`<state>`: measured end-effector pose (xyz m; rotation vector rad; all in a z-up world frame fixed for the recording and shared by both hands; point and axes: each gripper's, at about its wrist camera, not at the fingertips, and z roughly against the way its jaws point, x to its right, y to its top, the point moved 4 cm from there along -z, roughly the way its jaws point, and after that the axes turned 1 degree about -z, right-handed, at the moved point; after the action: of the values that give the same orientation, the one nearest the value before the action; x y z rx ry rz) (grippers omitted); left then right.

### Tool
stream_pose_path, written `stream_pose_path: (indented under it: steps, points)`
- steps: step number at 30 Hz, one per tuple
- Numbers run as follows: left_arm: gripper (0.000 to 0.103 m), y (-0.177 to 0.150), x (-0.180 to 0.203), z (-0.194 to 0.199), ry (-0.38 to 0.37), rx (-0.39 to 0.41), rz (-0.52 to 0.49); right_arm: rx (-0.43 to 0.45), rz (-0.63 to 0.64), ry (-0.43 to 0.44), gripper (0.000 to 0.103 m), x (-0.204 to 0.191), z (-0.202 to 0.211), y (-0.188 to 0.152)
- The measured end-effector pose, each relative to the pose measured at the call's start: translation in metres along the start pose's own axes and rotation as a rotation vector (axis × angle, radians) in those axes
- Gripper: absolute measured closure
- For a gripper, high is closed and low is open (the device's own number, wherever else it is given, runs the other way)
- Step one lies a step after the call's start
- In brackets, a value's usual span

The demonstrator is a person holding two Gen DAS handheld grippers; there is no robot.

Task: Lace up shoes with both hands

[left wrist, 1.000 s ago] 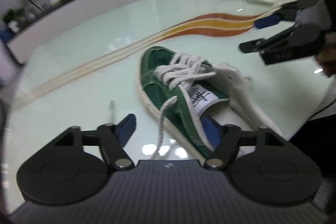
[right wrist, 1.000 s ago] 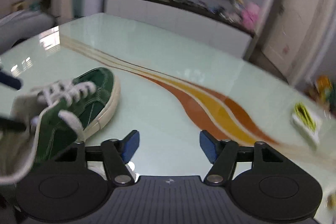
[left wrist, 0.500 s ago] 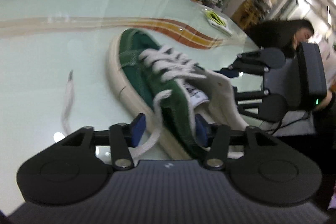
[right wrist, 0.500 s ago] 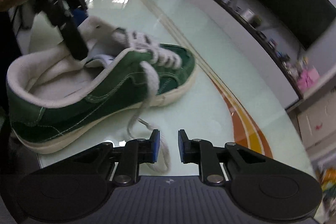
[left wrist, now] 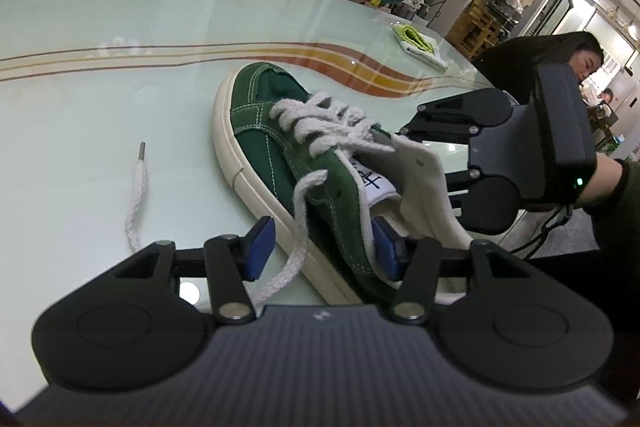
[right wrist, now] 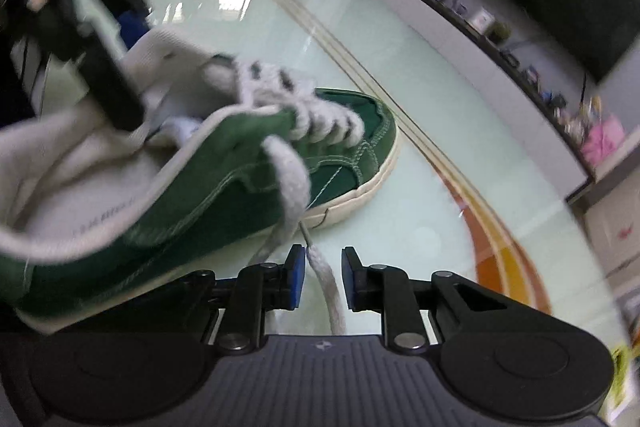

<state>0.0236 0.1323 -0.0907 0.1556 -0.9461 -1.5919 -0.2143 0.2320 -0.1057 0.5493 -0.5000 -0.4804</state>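
1. The right gripper (right wrist: pixel 323 277) has parted its jaws wider since a moment ago; a white lace end (right wrist: pixel 329 287) lies loose between them.
2. The left gripper (left wrist: pixel 320 247), jaws spread, straddles the green sneaker (left wrist: pixel 288 151) on the glass table (left wrist: pixel 100 107).
3. A folded cloth (left wrist: pixel 416 41) lies far right.

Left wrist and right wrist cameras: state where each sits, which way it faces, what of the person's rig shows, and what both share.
Left wrist view: sits on the left gripper, looking along the green sneaker from its heel end; the open fingers straddle the collar, and the right gripper and a hand show opposite.
Right wrist view: sits on the right gripper, facing the sneaker's other side; its fingers flank a loose white lace end, unclamped.
Shared: sneaker, white laces, glass table.
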Motion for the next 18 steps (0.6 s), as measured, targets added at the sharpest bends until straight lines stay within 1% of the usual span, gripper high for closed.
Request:
stream_pose_path:
  steps: [1,2,3,4,5,6,7,8,10,12,13,14,15,16,18]
  points:
    - [0.050,0.000,0.000,0.001,0.002,0.000,0.004,-0.010,-0.064,0.021,0.085,0.006,0.000,0.000]
    - [0.050,0.000,0.001,0.002,0.004,0.000,0.007,-0.015,-0.095,0.032,0.087,0.010,0.000,0.001]
    - [0.050,0.000,0.002,0.003,0.007,0.001,0.010,-0.020,-0.122,0.040,0.092,0.014,0.000,0.001]
    - [0.051,-0.001,0.003,0.003,0.009,0.001,0.013,-0.037,-0.208,0.061,0.097,0.020,0.000,0.000]
    - [0.052,-0.001,0.004,0.004,0.012,0.001,0.017,-0.043,-0.232,0.060,0.097,0.022,0.001,0.000]
    - [0.056,-0.001,0.005,0.005,0.014,0.001,0.020,-0.038,-0.246,0.042,0.098,0.025,0.003,0.002]
    - [0.062,-0.001,0.005,0.006,0.016,0.002,0.023,-0.032,-0.259,0.023,0.098,0.028,0.006,0.003]
    - [0.065,-0.001,0.006,0.007,0.019,0.002,0.026,-0.027,-0.273,0.004,0.098,0.032,0.009,0.004]
    - [0.069,-0.002,0.008,0.007,0.025,0.004,0.034,0.031,-0.267,-0.050,0.098,0.035,0.028,0.011]
    - [0.069,-0.003,0.010,0.007,0.038,0.007,0.033,0.080,-0.234,-0.085,0.098,0.032,0.044,0.020]
    - [0.067,-0.003,0.009,0.007,0.044,0.006,0.039,0.104,-0.217,-0.102,0.098,0.030,0.053,0.025]
    - [0.065,-0.002,0.009,0.006,0.055,0.003,0.045,0.150,-0.188,-0.096,0.098,0.024,0.066,0.032]
    - [0.057,-0.001,0.009,0.005,0.070,-0.001,0.049,0.196,-0.158,-0.090,0.098,0.018,0.079,0.040]
    - [0.054,-0.001,0.009,0.004,0.090,-0.007,0.048,0.243,-0.128,-0.083,0.098,0.011,0.092,0.048]
    - [0.054,0.002,0.014,0.002,0.130,-0.021,0.030,0.301,-0.062,-0.045,0.098,-0.005,0.109,0.051]
